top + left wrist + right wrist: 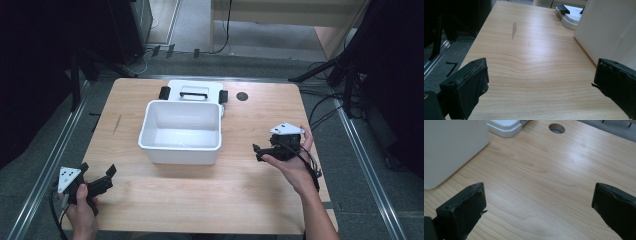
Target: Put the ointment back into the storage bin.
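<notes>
Light wooden table (200, 195) at frame center in the high view, grey floor around it, dark stands and cables at the upper left and right edges. A white bin (181, 131) sits open-topped in the middle of the table, slightly above center; nothing can be made out inside it. Its white lid (195, 92) lies flat just behind it, touching or nearly touching the far rim, with a black handle on top and 2 black latches at its ends. A round hole (242, 96) in the tabletop shows to the upper right of the lid. Left gripper (97, 176) at lower left of the frame, held in a hand near the table's front edge, well apart from the bin; jaws spread wide, nothing between them. In the left gripper view the 2 jaws stand at the bottom corners over bare wood, the bin's wall (609, 30) at the upper right. Right gripper (256, 152) at right of center, held in the person's hand, its jaws pointing toward the bin's right side, near it but apart. In the right gripper view the jaws are spread wide over bare table, the bin (451, 150) at upper left, the hole (556, 128) at the top.
</notes>
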`<state>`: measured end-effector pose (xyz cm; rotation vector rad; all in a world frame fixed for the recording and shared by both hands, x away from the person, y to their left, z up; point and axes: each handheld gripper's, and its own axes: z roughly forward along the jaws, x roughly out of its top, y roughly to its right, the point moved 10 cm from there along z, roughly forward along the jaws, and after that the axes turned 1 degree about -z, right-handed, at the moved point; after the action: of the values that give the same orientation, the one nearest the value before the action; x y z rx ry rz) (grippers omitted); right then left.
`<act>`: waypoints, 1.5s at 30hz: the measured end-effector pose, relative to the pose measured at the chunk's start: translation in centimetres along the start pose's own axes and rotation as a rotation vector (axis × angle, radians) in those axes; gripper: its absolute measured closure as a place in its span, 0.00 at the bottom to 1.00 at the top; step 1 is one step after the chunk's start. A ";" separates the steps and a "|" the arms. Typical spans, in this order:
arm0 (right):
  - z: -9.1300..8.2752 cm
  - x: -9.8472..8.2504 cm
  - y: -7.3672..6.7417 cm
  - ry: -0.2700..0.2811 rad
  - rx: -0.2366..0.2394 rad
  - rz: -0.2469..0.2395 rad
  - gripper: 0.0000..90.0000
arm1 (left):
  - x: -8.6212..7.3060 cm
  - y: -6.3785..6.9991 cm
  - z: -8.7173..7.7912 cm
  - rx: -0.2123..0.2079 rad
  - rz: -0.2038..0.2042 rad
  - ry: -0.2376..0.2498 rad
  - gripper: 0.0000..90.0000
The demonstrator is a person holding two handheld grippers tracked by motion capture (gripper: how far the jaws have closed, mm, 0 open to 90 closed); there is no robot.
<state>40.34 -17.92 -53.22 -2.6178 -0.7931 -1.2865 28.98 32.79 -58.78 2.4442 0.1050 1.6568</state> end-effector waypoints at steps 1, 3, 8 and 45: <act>-0.1 -0.4 0.3 0.012 -0.008 0.012 0.00 | 0.0 0.0 0.0 0.001 0.001 0.001 0.00; -0.2 -1.0 0.7 0.030 -0.016 0.029 0.00 | 0.0 0.0 0.0 0.002 0.001 0.001 0.00; -0.5 -2.7 1.7 0.058 -0.032 0.080 0.00 | 0.0 0.0 0.0 0.003 0.000 0.003 0.00; -6.0 -14.1 6.4 0.137 -0.141 0.237 0.00 | 0.0 0.1 0.0 0.006 0.001 0.009 0.00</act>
<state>32.25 -31.03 -59.40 -2.5950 -0.3705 -1.4784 28.98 32.69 -58.72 2.4416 0.1110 1.6709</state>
